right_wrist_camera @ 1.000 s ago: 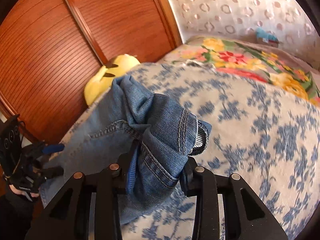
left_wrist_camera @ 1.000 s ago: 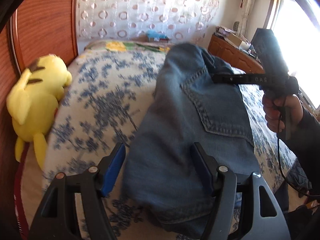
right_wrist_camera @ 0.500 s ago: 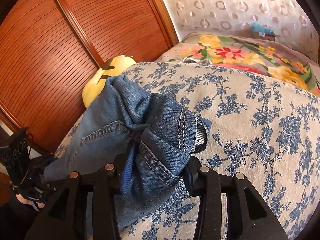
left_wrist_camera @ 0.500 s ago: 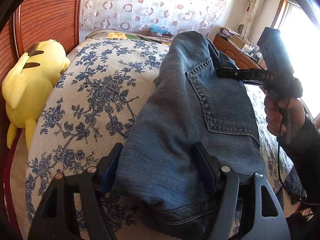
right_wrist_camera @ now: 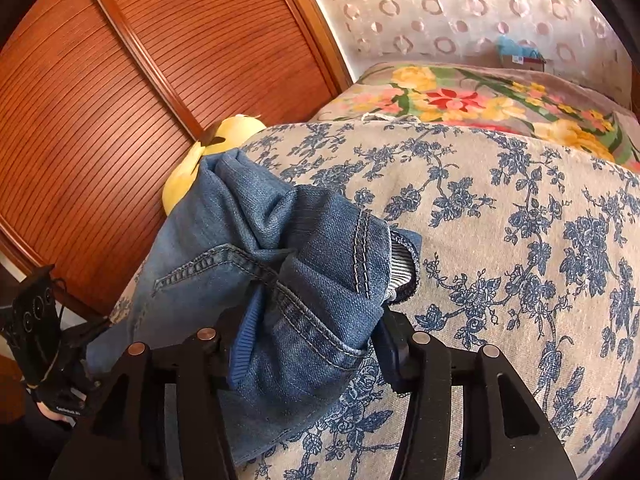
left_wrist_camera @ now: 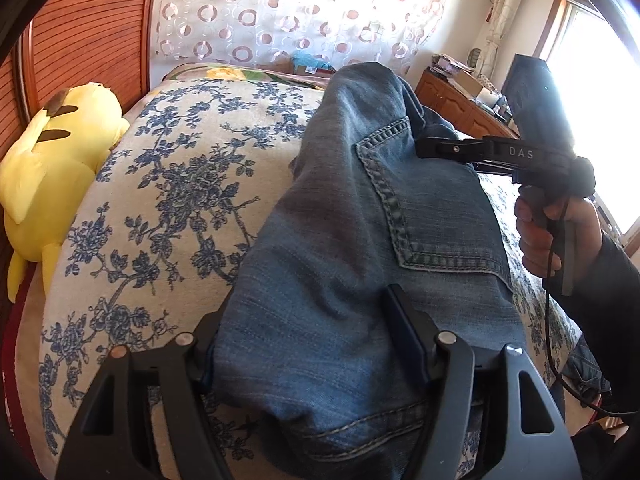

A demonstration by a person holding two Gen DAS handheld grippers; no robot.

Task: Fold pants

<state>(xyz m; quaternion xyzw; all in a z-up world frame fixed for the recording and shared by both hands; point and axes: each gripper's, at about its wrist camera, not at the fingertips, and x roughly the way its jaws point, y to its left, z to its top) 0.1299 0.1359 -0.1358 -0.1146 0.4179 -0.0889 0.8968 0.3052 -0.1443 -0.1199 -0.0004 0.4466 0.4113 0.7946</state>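
- Jeans (left_wrist_camera: pixel 360 248): folded bundle on the floral bedspread (left_wrist_camera: pixel 168 184), back pocket up, held at both ends; we judge a fold made, with laying flat and smoothing left.
- Left gripper (left_wrist_camera: pixel 308 344): our jaws straddle the hem end, closing slightly, pads against denim.
- Right gripper (right_wrist_camera: pixel 308 340): our jaws have just been opening around the bunched waistband; that pad seems just clear, so we judge a release.
- Edges: Pikachu plush (left_wrist_camera: pixel 52 160) and wooden panel (right_wrist_camera: pixel 120 100) beside us.
- Open room: bare bedspread beyond the waistband.
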